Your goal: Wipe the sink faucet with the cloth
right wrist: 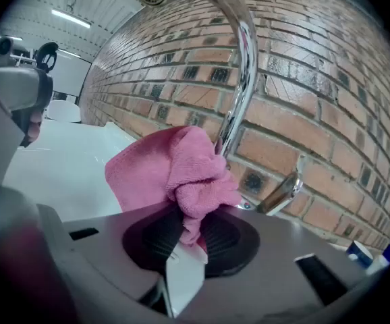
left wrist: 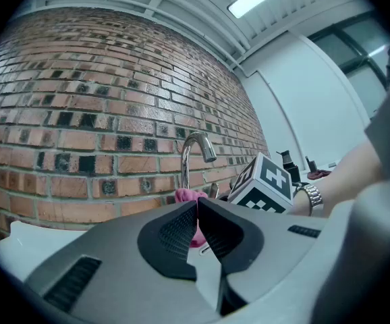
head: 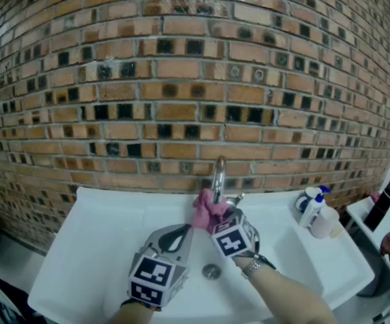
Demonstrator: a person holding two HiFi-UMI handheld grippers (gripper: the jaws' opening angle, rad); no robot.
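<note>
R gripper (right wrist: 189, 231): fingers clamped on a bunched tail of the pink microfibre cloth (right wrist: 164, 171). The rest of the cloth balloons out ahead of the tips. L gripper (left wrist: 197, 211): fingers clenched tight, nothing btwn them, idling over the basin to the left of the R one.

Cloth location: mid rear edge of the white sink (head: 114, 235), pressed against the lower riser of the chrome gooseneck faucet (right wrist: 242, 79). It is touching the metal, not wrapped around it as far as I can tell.

Key relation: the riser stands directly ahead of the R fingers, slightly up and right of the cloth wad. R hand is clearly nearer. L is set back toward the sink's front edge, well apart from the faucet.

Faucet axis: the riser's long axis is vertical, off the rear ledge by the brick wall. The top arcs over toward the front edge, with the outlet facing down over the basin, roughly above the drain (head: 212, 271). A small lever handle (right wrist: 283, 194) angles out on the right side at the base.

Judgement: the wipe probably runs along the vertical axis from near the base, so the stroke would be upward and then follow the curve forward. Risk: with the grip only on a tail, the wad may slide or roll off the tube.
</note>
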